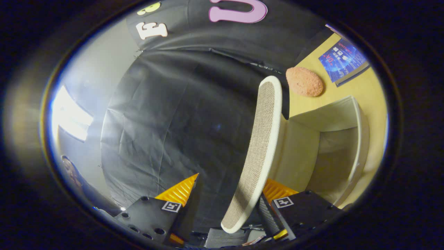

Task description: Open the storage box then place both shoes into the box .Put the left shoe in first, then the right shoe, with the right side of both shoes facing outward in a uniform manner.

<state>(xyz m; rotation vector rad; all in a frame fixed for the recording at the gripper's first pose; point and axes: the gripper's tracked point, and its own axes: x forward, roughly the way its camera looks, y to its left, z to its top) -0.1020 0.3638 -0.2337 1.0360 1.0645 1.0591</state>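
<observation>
Fingers (225,194) are sitting spread w/ the beige woven-fabric, white-edged lid (258,149) of the cream storage box (333,146) standing between them, nearer the right finger, its long axis running away from fingers, box cavity opening beyond on the yellow table (367,86).

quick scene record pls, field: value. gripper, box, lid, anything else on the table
gripper: fingers apart, lid's free edge between them, lying against one finger; not clamped
box: open, pale, inside looks empty
lid: swung up, woven face toward the booth wall, hinged at the box
table: yellow wood
other items: orange sponge-like lump and blue book beyond the box
shoes: none seen
</observation>
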